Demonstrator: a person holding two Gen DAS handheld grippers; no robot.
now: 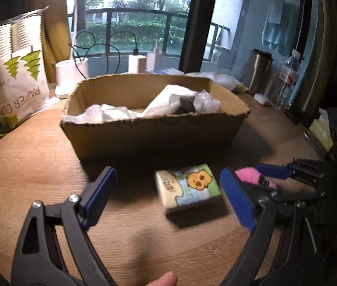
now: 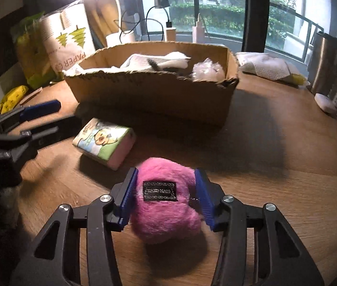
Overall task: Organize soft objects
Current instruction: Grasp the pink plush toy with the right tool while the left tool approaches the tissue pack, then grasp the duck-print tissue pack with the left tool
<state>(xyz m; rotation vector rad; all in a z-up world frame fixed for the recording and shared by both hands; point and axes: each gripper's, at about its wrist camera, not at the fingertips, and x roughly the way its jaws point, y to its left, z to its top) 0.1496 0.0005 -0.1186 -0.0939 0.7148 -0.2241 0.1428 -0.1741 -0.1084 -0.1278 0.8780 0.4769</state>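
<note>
Two claws in play. Right claw (image 2: 166, 196): we hold pink plush toy (image 2: 166, 202) clamped between pads, above wooden table (image 2: 276, 190). Left claw (image 1: 168, 194): jaws wide apart, tissue pack (image 1: 187, 188) on table between them, untouched. Cardboard box (image 1: 154, 128) ahead of both claws, already holding white soft items. Risks, our judgement: plush compresses, may slip from pads during lift; claws near each other, may collide; left claw may shove pack against box wall.
</note>
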